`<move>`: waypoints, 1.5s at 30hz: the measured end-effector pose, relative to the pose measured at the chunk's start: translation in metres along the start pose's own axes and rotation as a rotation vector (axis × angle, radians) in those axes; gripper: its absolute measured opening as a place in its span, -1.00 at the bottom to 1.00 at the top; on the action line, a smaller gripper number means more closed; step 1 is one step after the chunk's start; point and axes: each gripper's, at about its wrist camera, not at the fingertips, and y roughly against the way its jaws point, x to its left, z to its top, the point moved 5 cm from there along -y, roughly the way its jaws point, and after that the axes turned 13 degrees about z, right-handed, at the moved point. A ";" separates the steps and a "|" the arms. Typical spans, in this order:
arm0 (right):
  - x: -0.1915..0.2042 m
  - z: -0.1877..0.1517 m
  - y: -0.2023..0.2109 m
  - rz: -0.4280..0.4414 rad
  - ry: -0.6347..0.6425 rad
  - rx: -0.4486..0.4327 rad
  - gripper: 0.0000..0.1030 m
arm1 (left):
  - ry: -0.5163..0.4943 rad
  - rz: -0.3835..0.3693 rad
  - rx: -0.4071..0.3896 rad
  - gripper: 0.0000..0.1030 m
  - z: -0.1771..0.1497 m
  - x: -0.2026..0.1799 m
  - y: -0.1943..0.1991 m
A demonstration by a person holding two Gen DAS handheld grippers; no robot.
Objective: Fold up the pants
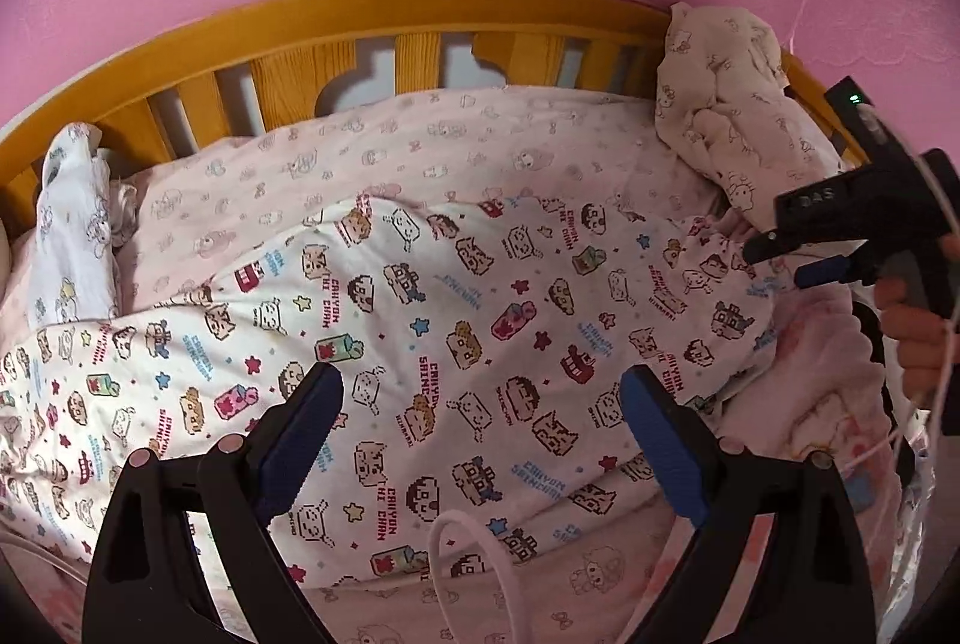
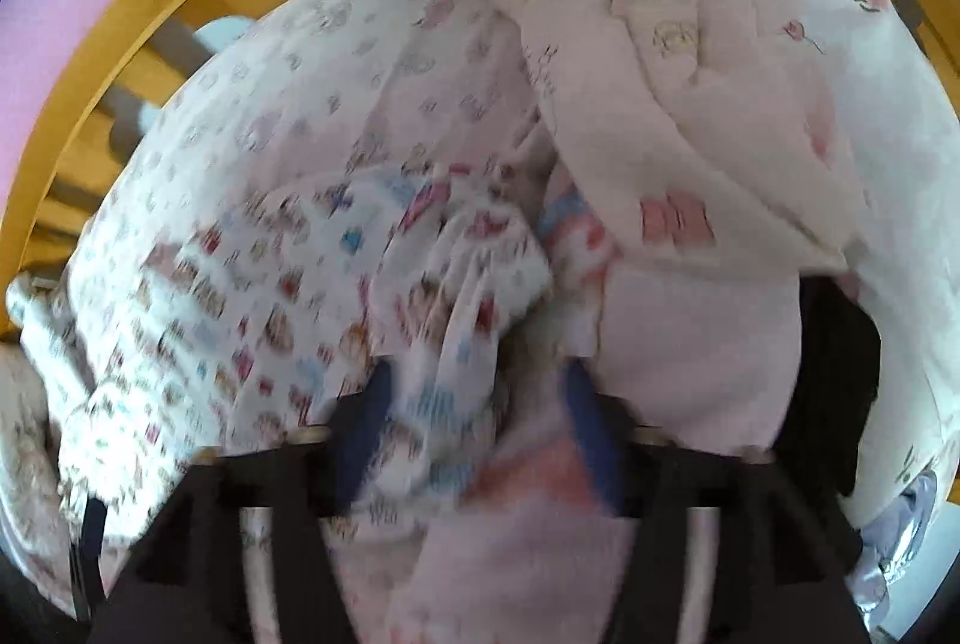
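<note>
Pants [image 1: 456,320] spread across the bed [image 1: 372,152], long axis left to right; left tool [image 1: 480,404] wide, empty, over their middle; right tool [image 1: 774,263] parted, nearer their right end.

The pants [image 1: 456,320] are spread across the bed [image 1: 420,152], with the wooden rail [image 1: 372,14] behind them. A bundled garment [image 1: 726,116] is heaped at the right end against the rail, and a smaller cloth [image 1: 72,224] at the left end. The left tool [image 1: 480,392] is held over the pants; the right tool [image 1: 780,260] is seen at their right end.
</note>
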 end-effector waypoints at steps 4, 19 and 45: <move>0.003 0.000 -0.028 -0.025 0.025 0.085 0.34 | -0.013 0.004 0.001 0.80 -0.001 -0.003 -0.006; 0.092 -0.028 -0.006 0.081 0.216 -0.079 -0.87 | 0.103 0.157 0.017 0.80 -0.020 0.067 -0.002; 0.157 -0.085 -0.038 0.078 0.332 -0.035 -0.31 | 0.147 0.339 0.045 0.80 -0.058 0.168 0.004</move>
